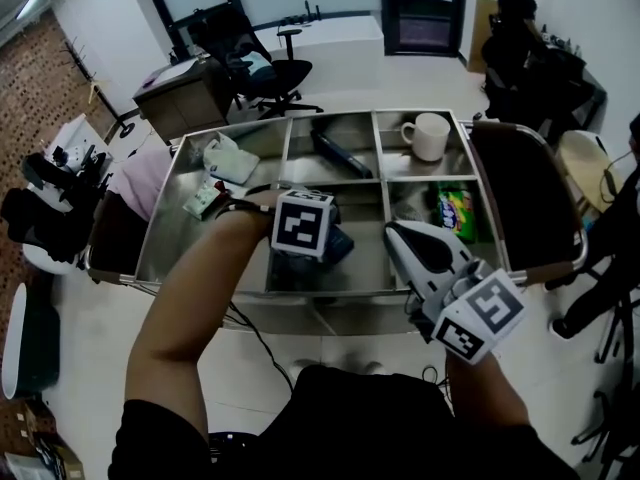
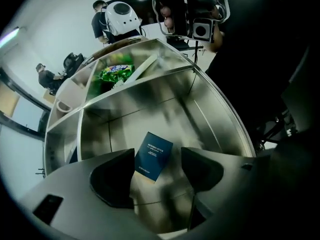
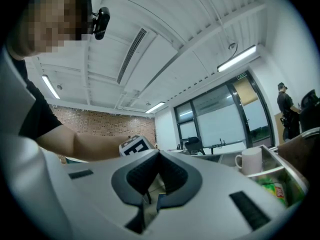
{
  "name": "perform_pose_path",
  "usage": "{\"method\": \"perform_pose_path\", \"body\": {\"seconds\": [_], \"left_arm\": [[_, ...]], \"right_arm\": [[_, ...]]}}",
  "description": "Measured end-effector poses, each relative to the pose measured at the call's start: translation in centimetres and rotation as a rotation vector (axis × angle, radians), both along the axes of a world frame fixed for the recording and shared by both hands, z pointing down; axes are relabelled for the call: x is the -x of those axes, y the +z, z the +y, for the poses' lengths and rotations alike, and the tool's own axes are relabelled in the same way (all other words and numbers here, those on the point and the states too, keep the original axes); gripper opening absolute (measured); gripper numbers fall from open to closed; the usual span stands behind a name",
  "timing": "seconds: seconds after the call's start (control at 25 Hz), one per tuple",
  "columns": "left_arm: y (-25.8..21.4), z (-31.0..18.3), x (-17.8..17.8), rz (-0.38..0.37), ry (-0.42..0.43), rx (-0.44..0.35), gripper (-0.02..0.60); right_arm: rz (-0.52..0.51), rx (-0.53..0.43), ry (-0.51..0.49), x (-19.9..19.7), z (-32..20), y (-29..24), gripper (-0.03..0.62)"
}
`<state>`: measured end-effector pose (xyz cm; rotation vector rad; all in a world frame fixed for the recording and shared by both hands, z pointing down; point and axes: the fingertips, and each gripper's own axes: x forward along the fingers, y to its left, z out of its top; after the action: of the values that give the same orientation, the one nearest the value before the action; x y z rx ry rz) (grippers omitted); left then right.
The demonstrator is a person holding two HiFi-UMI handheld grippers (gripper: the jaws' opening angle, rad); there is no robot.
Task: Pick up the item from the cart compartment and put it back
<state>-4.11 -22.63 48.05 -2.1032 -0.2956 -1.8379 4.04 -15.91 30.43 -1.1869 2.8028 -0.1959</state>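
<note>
A small dark blue box lies flat on the steel floor of the cart's middle front compartment. My left gripper hangs over it, open, with a jaw on each side of the box and neither pad touching it. In the head view the left gripper sits under its marker cube inside that compartment, and the box is hidden there. My right gripper is held above the cart's front right, shut and empty. In its own view the right gripper has its pads together.
The steel cart has several compartments. A white mug stands at the back right, a green snack bag lies at the front right, a black item at the back middle, and a white packet on the left. Office chair and desk stand beyond.
</note>
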Motion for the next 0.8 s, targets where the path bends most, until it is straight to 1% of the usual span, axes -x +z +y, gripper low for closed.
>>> {"method": "perform_pose_path", "body": {"seconds": [0.12,0.16,0.2,0.32,0.44,0.52,0.68,0.8], "left_arm": [[0.9,0.3,0.0,-0.059,0.018,0.058,0.292],[1.2,0.4,0.0,-0.074,0.023,0.075,0.305],[1.4,0.3,-0.1,-0.083,0.028,0.087,0.305],[1.9,0.0,-0.8,-0.089,0.051,0.102,0.305],[2.8,-0.2,-0.7,-0.127,0.078,0.106,0.305],[3.4,-0.1,-0.7,-0.145,0.091,0.122,0.305],[3.9,0.2,-1.5,-0.11,0.116,0.147,0.305],[3.9,0.2,-1.8,-0.086,0.117,0.159,0.305]], "right_arm": [[0.001,-0.001,0.008,-0.2,-0.1,-0.1,0.017],[0.001,0.0,0.01,-0.3,-0.2,-0.1,0.017],[0.001,0.0,0.013,-0.4,-0.3,-0.1,0.017],[-0.003,0.003,0.016,-0.5,-0.5,-0.1,0.017],[-0.003,0.005,0.021,-0.7,-0.6,-0.1,0.017],[-0.002,0.008,0.024,-0.8,-0.7,-0.1,0.017],[-0.007,0.012,0.021,-0.7,-0.8,0.0,0.017],[-0.009,0.018,0.018,-0.7,-1.0,0.2,0.017]]}}
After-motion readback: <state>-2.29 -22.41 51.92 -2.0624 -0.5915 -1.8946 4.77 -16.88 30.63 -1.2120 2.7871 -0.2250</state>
